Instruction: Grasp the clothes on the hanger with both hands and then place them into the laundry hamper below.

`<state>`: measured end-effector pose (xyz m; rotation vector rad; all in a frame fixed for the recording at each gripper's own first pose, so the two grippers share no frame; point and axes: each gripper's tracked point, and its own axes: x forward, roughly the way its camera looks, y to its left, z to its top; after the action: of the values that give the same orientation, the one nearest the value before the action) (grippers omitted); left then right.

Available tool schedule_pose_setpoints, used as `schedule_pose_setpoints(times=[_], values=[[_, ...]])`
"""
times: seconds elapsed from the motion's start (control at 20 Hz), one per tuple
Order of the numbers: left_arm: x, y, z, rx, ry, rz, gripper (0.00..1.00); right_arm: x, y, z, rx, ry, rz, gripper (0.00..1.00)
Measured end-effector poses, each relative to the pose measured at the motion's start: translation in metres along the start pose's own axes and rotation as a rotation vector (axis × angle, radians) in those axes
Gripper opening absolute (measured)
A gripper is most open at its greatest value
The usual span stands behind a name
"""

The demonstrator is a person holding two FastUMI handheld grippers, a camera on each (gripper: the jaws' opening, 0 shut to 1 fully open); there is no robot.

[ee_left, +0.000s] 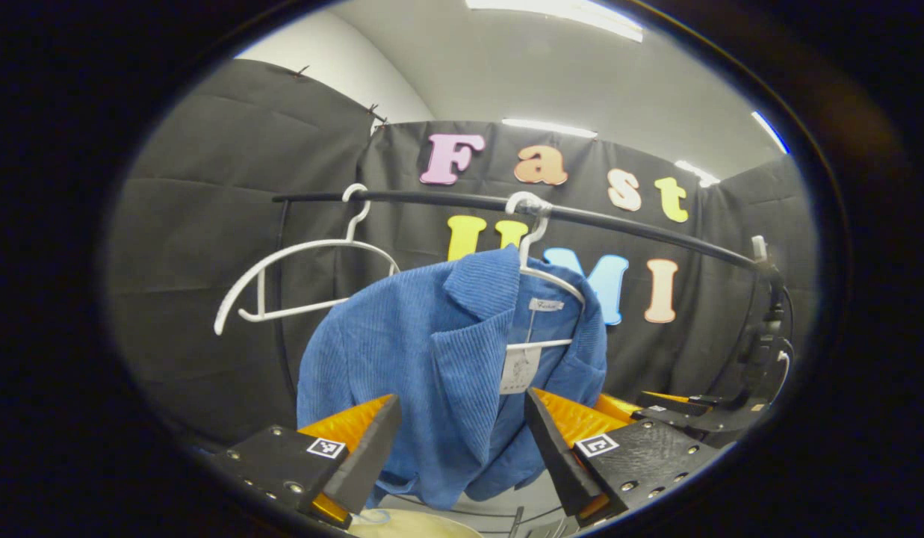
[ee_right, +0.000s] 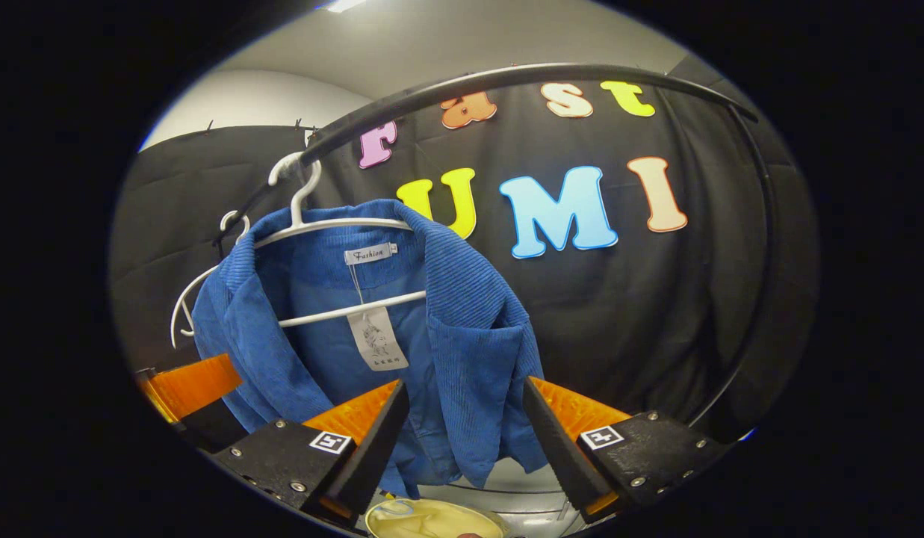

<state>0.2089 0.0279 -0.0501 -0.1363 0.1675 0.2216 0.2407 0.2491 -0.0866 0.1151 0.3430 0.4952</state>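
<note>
A blue corduroy jacket (ee_left: pixel 439 359) hangs on a white hanger (ee_left: pixel 540 273) from a black rail (ee_left: pixel 618 220), with a paper tag at its collar. My left gripper (ee_left: pixel 462 396) is open, and the jacket's lower front panel shows between its fingers. In the right gripper view the same jacket (ee_right: pixel 462 336) hangs left of centre on its hanger (ee_right: pixel 335 224). My right gripper (ee_right: pixel 465 385) is open too, its fingers either side of the jacket's right front edge. The cream rim of the hamper (ee_right: pixel 432 519) lies below the jacket.
An empty white hanger (ee_left: pixel 282 276) hangs on the rail left of the jacket. The right gripper (ee_left: pixel 682 409) shows low at the right of the left gripper view, and the left gripper (ee_right: pixel 189 385) at the left of the right gripper view. Black cloth walls surround the rail.
</note>
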Motion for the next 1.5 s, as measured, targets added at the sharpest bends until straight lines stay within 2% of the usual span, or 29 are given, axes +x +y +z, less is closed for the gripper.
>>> schedule_pose_setpoints(times=[0.25, 0.4, 0.6, 0.75, 0.85, 0.95, 1.0, 1.05, 1.1, 1.15, 1.2, 1.25, 1.3, 1.35, 1.4, 1.5], values=[[0.038, -0.013, -0.006, -0.010, 0.007, 0.035, 0.95, 0.039, 0.001, -0.010, 0.049, 0.031, 0.056, 0.95], [0.052, -0.012, 0.000, 0.022, -0.018, 0.092, 0.94, 0.056, 0.002, -0.010, 0.073, 0.041, 0.072, 0.95], [0.069, -0.003, -0.005, 0.069, 0.005, 0.182, 0.94, 0.074, -0.002, -0.002, 0.064, 0.019, 0.059, 0.95], [0.079, 0.006, -0.004, 0.057, -0.003, 0.228, 0.94, 0.083, -0.003, 0.003, 0.042, 0.005, 0.062, 0.95], [0.082, 0.007, -0.001, 0.041, -0.017, 0.236, 0.95, 0.085, -0.001, 0.005, 0.037, -0.001, 0.072, 0.94], [0.085, 0.010, -0.002, 0.034, -0.025, 0.235, 0.94, 0.086, 0.006, 0.003, 0.036, -0.003, 0.098, 0.86], [0.082, 0.016, 0.000, 0.034, -0.030, 0.255, 0.80, 0.084, 0.005, 0.003, 0.036, 0.000, 0.105, 0.70], [0.079, 0.020, -0.001, 0.030, -0.033, 0.257, 0.65, 0.085, 0.005, 0.001, 0.036, 0.009, 0.109, 0.65], [0.077, 0.022, -0.001, 0.023, -0.036, 0.255, 0.50, 0.085, 0.005, 0.000, 0.044, 0.019, 0.114, 0.42], [0.076, 0.024, -0.002, 0.012, -0.041, 0.254, 0.35, 0.086, 0.004, 0.000, 0.054, 0.031, 0.113, 0.34], [0.075, 0.017, -0.002, -0.015, -0.047, 0.196, 0.12, 0.087, 0.006, -0.002, 0.055, 0.043, 0.123, 0.17], [0.075, 0.006, -0.003, -0.033, -0.043, 0.136, 0.08, 0.087, 0.010, -0.002, 0.048, 0.048, 0.152, 0.12], [0.071, 0.006, -0.006, -0.034, -0.039, 0.114, 0.09, 0.085, 0.017, 0.000, 0.042, 0.047, 0.179, 0.04], [0.065, 0.008, -0.008, -0.029, -0.046, 0.105, 0.08, 0.082, 0.022, 0.000, 0.035, 0.057, 0.208, 0.02], [0.067, 0.004, -0.003, -0.033, -0.043, 0.073, 0.01, 0.079, 0.029, -0.001, 0.028, 0.064, 0.236, 0.00], [0.067, 0.004, -0.004, -0.021, -0.035, 0.061, 0.01, 0.079, 0.026, 0.003, 0.042, 0.042, 0.230, 0.00]])
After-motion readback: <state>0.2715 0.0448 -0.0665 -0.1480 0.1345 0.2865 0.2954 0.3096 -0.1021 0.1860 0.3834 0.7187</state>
